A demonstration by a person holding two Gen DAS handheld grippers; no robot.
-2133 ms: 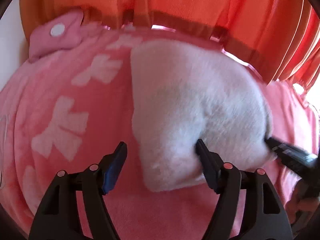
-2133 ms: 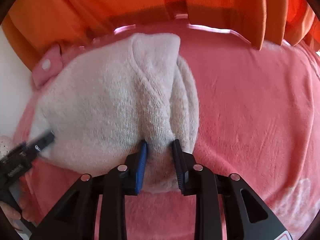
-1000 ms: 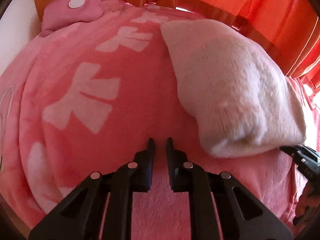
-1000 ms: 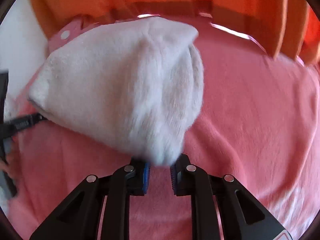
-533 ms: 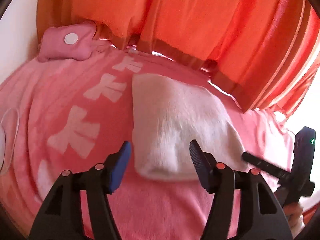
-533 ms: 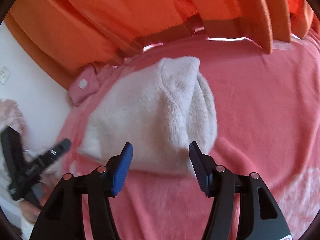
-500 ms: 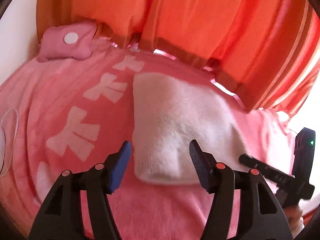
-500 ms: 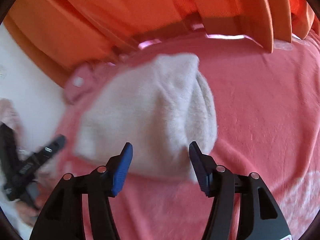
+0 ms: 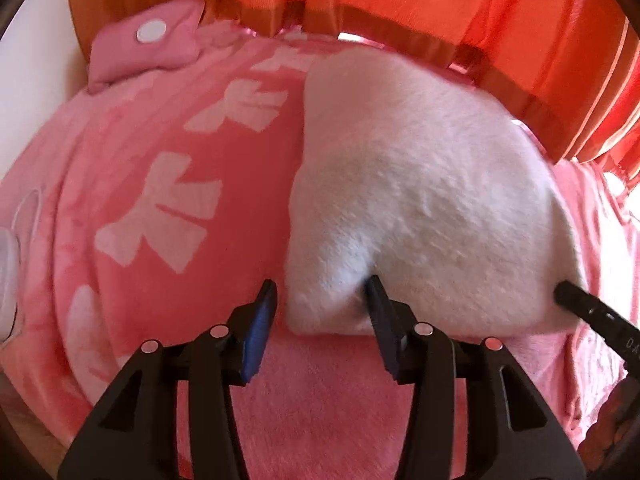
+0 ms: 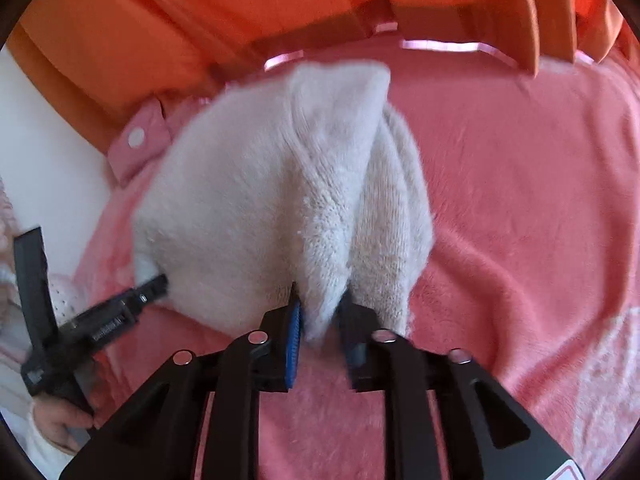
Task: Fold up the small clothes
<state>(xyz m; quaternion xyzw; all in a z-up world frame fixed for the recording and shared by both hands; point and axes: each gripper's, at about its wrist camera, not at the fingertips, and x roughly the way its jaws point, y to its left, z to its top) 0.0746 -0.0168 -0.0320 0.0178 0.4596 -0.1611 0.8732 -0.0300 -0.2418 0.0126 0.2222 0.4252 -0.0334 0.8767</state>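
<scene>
A small white fluffy knitted garment (image 9: 420, 200) lies folded on a pink blanket (image 9: 160, 140). My left gripper (image 9: 320, 300) straddles its near left corner, jaws partly apart, the right finger pressing into the fabric. In the right wrist view the garment (image 10: 260, 200) has a raised fold, and my right gripper (image 10: 322, 316) is shut on that fold at the near edge. The right gripper's tip (image 9: 580, 304) shows at the garment's right corner in the left view; the left gripper (image 10: 120, 312) shows at the left in the right view.
Orange curtains (image 9: 400, 0) hang behind the bed. A pink pillow with a white dot (image 9: 148, 44) lies at the far left. The blanket carries white bow prints (image 9: 160, 216). A white wall (image 10: 48, 160) is at the left.
Both grippers have come down and in to the garment's near edge. The right gripper has shut on a fold. The left gripper's jaws have narrowed around the left corner.
</scene>
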